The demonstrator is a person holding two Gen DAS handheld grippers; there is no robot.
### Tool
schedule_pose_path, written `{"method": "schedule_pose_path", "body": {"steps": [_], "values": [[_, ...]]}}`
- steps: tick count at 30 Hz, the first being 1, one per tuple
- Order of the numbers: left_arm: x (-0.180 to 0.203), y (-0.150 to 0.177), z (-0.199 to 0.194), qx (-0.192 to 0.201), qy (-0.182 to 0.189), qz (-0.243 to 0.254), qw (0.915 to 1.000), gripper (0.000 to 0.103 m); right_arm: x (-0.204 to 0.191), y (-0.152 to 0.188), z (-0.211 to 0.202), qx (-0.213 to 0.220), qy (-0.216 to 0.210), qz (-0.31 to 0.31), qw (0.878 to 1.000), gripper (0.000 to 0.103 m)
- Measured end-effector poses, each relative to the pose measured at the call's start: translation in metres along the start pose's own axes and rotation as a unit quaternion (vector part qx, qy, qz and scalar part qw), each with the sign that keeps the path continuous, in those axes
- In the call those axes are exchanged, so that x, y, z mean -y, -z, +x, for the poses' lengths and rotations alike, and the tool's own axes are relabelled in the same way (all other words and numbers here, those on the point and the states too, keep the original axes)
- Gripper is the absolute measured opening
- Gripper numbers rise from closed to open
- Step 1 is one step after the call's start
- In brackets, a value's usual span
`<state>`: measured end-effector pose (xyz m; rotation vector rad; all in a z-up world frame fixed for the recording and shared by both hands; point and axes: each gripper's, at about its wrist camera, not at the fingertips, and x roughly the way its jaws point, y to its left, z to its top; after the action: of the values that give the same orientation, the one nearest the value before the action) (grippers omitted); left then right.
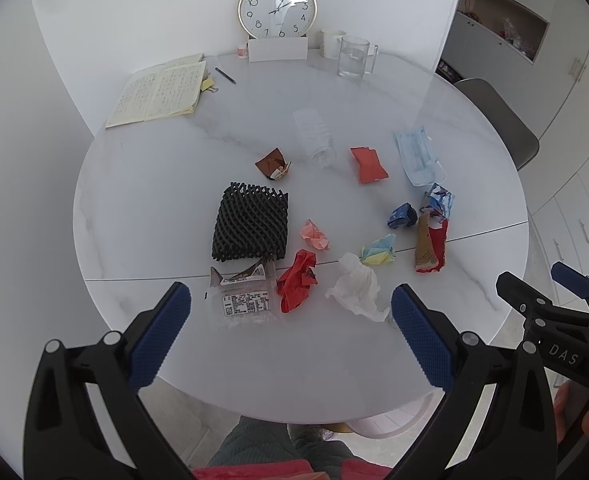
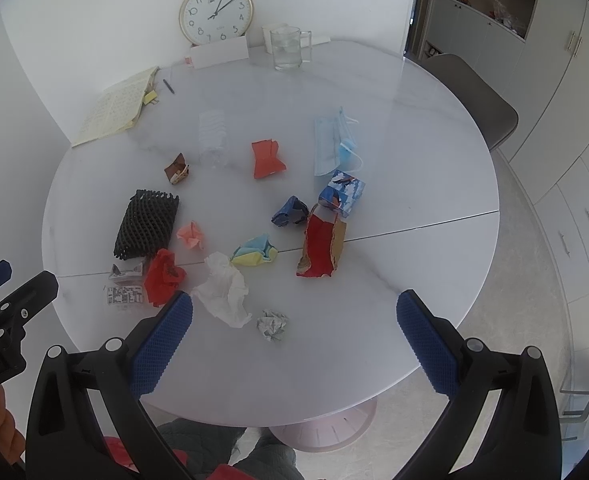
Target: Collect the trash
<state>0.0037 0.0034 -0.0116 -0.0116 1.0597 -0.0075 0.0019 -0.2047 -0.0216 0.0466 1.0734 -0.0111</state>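
Observation:
Trash lies scattered over the round white marble table (image 1: 154, 184). Nearest me are a crumpled white tissue (image 1: 356, 286), a red crumpled wrapper (image 1: 296, 280), a clear labelled packet (image 1: 242, 296) and black foam netting (image 1: 250, 226). Farther off lie a clear plastic bottle (image 1: 314, 136), a blue face mask (image 1: 416, 154) and a red folded paper (image 1: 368, 165). A grey paper ball (image 2: 272, 324) sits near the table's front edge. My left gripper (image 1: 290, 320) hovers open above the near edge. My right gripper (image 2: 294, 328) is open too, holding nothing.
At the back stand a wall clock (image 1: 277, 7), a glass mug (image 1: 352, 57), a white cup (image 1: 331, 43), an open notebook (image 1: 160, 92) and a pen (image 1: 225, 75). A grey chair (image 2: 470, 92) stands at the right. White cabinets (image 2: 566, 184) line the right wall.

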Motion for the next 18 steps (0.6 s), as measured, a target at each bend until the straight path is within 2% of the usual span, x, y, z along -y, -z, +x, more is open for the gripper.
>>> {"method": "schedule_pose_path", "body": {"steps": [18], "values": [[-0.0015, -0.0009, 0.0004, -0.001, 0.0, 0.001, 1.0, 0.096, 0.002, 0.003, 0.0007, -0.002, 0.0, -0.002, 1.0, 0.101]]}}
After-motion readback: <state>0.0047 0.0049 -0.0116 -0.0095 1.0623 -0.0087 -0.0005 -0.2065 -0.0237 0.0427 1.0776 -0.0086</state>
